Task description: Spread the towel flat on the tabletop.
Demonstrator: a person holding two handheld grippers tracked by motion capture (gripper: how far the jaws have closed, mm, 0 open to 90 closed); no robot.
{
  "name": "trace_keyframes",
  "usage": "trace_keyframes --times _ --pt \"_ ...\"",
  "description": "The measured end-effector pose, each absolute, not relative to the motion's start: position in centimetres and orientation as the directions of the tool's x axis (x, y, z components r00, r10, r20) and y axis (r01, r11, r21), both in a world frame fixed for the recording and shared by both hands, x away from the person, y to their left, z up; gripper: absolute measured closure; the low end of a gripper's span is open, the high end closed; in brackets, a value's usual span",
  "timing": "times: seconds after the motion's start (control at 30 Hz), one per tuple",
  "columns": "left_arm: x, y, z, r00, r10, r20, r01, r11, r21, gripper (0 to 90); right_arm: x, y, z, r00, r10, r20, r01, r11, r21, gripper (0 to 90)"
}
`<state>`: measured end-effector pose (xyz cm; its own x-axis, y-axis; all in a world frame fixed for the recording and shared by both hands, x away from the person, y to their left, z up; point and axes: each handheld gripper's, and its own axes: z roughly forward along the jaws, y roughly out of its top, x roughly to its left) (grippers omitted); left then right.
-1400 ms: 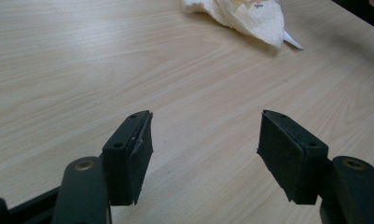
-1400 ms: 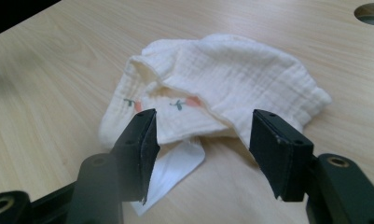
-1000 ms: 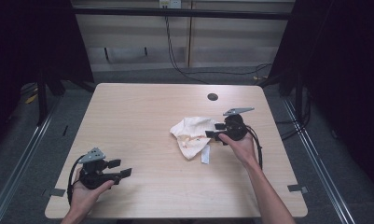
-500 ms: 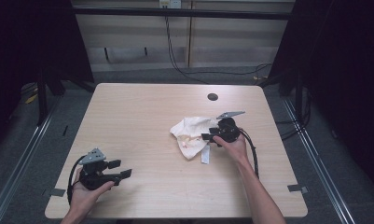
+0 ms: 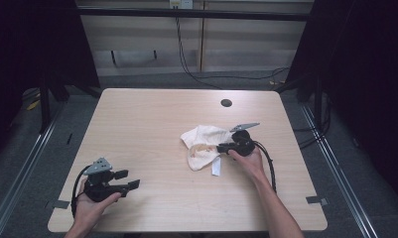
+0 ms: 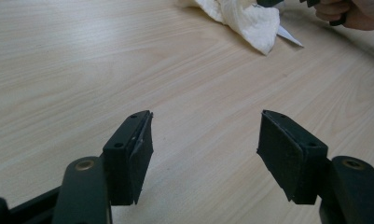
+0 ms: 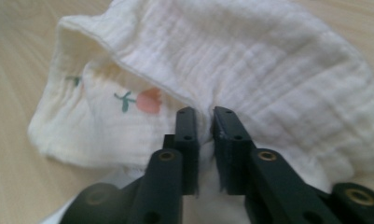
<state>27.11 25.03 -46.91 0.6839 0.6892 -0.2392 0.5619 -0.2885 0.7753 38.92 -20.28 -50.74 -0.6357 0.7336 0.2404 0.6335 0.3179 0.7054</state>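
On a pale wooden table (image 5: 152,124), the right gripper (image 7: 204,122) pinches a fold of a crumpled cream muslin cloth with a small printed flower (image 7: 250,60); its jaws have just been closing and now stand narrow, with fabric caught between the pads. The cloth (image 5: 202,145) lies right of the table's centre, a white label (image 5: 216,166) trailing from its near edge. The left gripper (image 5: 128,179) rests near the front left corner, well apart from the cloth, jaws wide and holding nothing.
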Motion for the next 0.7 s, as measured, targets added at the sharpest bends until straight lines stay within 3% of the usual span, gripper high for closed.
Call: trace_keyframes --times 0.7 --pt "27.0 24.4 -47.1 0.672 0.707 -0.221 0.572 -0.306 0.761 39.5 34.8 -19.5 -50.7 -0.650 0.715 0.257 0.632 0.320 0.706 85.8"
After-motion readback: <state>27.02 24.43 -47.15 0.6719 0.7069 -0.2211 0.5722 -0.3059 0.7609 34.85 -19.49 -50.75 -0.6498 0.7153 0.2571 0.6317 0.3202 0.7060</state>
